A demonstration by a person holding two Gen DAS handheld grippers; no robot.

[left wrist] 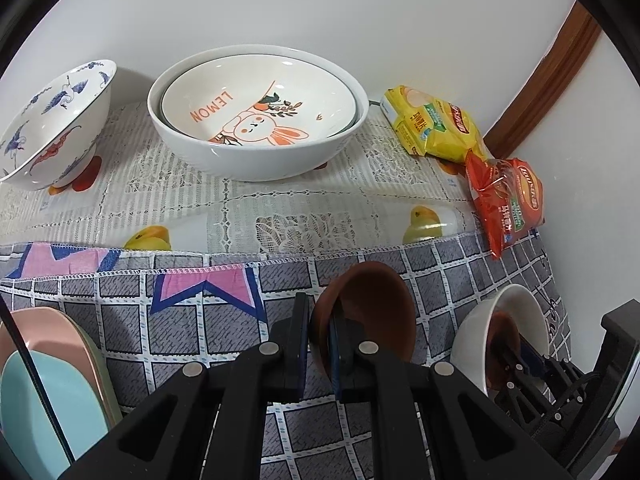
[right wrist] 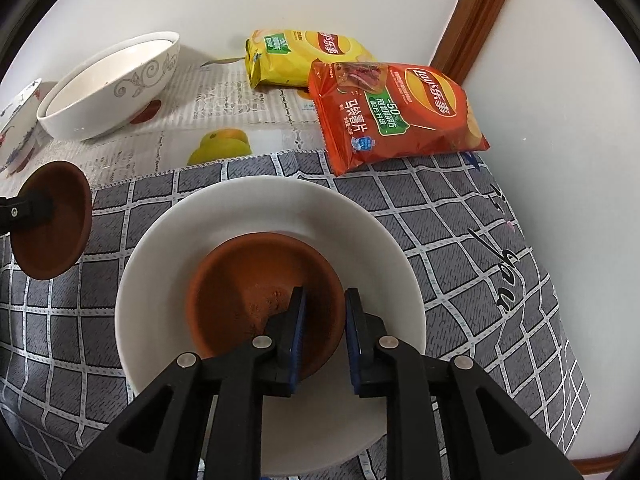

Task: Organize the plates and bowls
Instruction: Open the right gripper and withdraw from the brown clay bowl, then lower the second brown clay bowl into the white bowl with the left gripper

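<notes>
Off to my left gripper's [left wrist: 320, 344] right sits the white bowl [right wrist: 272, 216], with one brown saucer [right wrist: 248, 280] already lying in it. My left jaws are clamped on the rim of a second brown saucer [left wrist: 368, 312], held on edge above the checked cloth [left wrist: 200, 340]. My right gripper [right wrist: 324, 340] is a bit open, straddling the nested saucer's rim, gripping nothing I reckon. Further back, a LEMON bowl [left wrist: 256, 108] nests in a bigger white one.

A plain white wall [left wrist: 320, 12] meets brown wooden trim [right wrist: 476, 12] in the corner; a grey checked cloth [right wrist: 460, 216] covers the desk.
</notes>
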